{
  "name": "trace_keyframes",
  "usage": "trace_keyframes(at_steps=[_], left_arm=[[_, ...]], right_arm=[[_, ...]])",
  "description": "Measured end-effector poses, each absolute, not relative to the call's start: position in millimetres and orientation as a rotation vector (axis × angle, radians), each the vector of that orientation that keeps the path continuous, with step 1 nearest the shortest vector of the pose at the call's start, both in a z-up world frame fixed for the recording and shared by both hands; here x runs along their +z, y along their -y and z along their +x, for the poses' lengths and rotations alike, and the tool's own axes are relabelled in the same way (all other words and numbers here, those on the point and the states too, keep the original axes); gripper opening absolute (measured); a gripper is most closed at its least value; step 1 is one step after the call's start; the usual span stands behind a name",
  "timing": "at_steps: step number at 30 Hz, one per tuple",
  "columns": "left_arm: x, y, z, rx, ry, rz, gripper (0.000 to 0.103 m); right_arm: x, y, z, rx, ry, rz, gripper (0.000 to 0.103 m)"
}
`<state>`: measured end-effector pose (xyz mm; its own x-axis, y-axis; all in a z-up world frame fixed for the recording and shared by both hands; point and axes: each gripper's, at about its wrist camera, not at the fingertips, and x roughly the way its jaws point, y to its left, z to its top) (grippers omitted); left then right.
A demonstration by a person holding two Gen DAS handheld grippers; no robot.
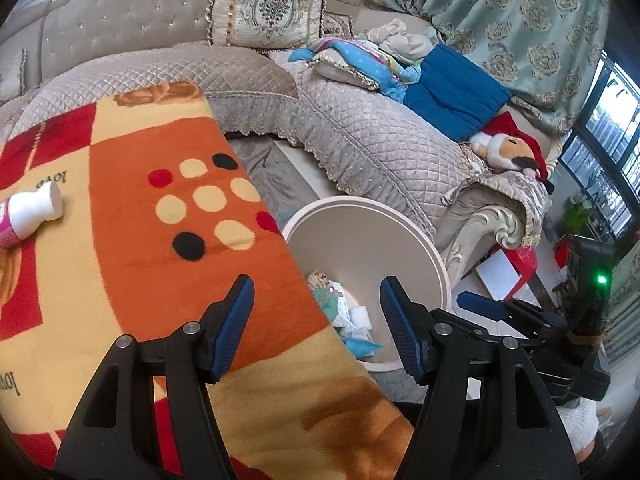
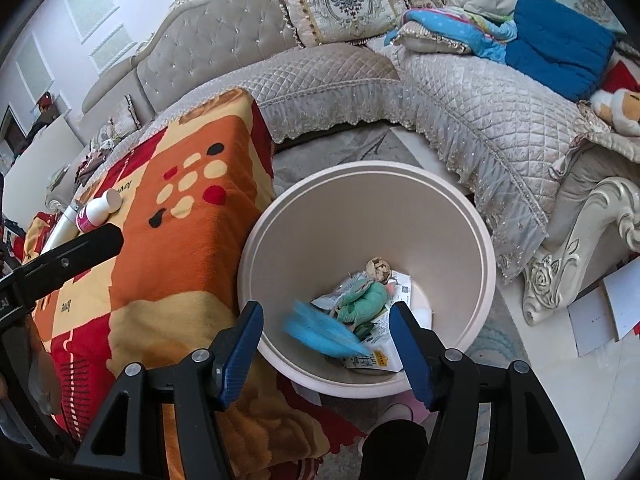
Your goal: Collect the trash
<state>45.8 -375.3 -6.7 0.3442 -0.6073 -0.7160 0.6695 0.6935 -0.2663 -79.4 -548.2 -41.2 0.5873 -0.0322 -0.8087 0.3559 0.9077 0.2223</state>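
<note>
Both grippers hung spread and empty over a cream bin (image 2: 460, 216) beside a blanket-draped table. The left gripper (image 1: 316, 320) held nothing between its blue pads, with the blanket (image 1: 160, 240) and the bin's near wall under it; the right gripper (image 2: 326, 338) stood just as wide above the bin's mouth. A blurred blue scrap (image 2: 320, 332) showed between the right gripper's pads, touching neither, over the trash (image 2: 372, 296) on the bin floor: a green wad, a crumpled ball and white wrappers, one with yellow print too small to read.

On the table lay a small white bottle (image 1: 36, 210) on its side with a pink label, its lettering illegible. The word "love" was woven into the blanket, seen upside down.

Only the right view showed a white tube (image 2: 60, 228) beside the bottle and the full bin floor. Only the left view showed a plush toy (image 1: 508, 152) in a red hat whole, and a window (image 1: 600, 160). A quilted sofa (image 2: 460, 112) with a cushion (image 2: 340, 4) and a blue pad (image 2: 560, 56) curved behind.
</note>
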Motion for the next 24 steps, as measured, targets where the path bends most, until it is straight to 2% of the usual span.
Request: trace_keyframes(at_steps=[15,19,24], left_arm=[[9,338,7,-0.672,-0.742,0.142,0.064],[15,327,-6,-0.662,-0.698,0.137,0.064],[23,312,-23,-0.632,-0.643,0.128,0.064]], right_arm=[[-4,503,-99,-0.292,-0.781,0.317,0.066],[6,492,-110,-0.331,-0.736,0.305,0.072],[21,481,-124,-0.383,-0.678,0.278,0.074]])
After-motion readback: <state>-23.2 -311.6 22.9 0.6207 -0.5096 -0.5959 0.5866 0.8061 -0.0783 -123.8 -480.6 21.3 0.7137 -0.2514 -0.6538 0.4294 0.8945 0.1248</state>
